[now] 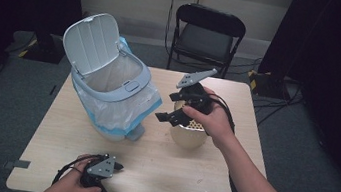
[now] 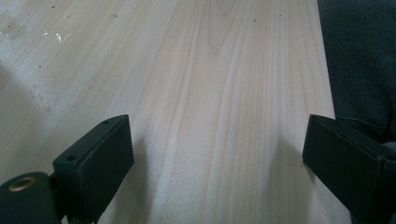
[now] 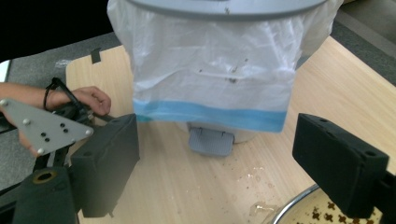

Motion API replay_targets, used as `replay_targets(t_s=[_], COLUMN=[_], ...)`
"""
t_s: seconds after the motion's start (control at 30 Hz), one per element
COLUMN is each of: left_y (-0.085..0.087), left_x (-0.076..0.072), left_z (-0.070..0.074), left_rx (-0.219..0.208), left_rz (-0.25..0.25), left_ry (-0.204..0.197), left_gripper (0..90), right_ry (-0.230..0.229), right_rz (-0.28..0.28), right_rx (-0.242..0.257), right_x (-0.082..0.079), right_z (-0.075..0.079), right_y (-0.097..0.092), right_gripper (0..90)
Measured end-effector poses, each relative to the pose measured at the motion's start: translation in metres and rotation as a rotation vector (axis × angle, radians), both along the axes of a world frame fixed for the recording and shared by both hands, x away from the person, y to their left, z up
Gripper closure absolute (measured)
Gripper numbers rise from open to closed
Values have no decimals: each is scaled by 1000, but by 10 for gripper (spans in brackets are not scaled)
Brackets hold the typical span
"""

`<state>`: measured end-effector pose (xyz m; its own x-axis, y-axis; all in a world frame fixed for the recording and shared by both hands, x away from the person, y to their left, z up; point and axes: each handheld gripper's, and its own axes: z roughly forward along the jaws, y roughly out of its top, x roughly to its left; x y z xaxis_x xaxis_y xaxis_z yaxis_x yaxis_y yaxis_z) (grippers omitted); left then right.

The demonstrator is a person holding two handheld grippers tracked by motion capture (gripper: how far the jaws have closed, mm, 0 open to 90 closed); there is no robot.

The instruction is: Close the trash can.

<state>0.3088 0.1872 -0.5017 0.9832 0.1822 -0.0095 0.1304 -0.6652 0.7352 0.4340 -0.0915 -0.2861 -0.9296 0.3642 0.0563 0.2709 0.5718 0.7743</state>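
above bowl: right gripper open, empty.

My black-jawed right gripper hangs by a cream bowl with small brown shapes inside, near the grey bin lined with a white, blue-banded bag, all on the pale wood-grain table.

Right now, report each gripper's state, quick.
Left gripper: open, nothing between its fingers, low over the pale wooden table.
Right gripper: open, holding nothing, above the round metal bowl.
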Motion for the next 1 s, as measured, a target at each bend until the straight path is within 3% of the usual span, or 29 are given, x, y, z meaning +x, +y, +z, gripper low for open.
replay_targets(t_s=[0.7, 1.0], left_y=[0, 0], left_x=[-1, 0], left_z=[0, 0], left_rx=[-3, 1], left_rz=[3, 1], left_ry=[10, 6], left_gripper=[82, 82], right_ry=[25, 31], right_rz=[14, 15], right_rx=[0, -24], right_x=[-20, -25], right_z=[-34, -51], right_y=[-28, -36], right_gripper=[144, 145])
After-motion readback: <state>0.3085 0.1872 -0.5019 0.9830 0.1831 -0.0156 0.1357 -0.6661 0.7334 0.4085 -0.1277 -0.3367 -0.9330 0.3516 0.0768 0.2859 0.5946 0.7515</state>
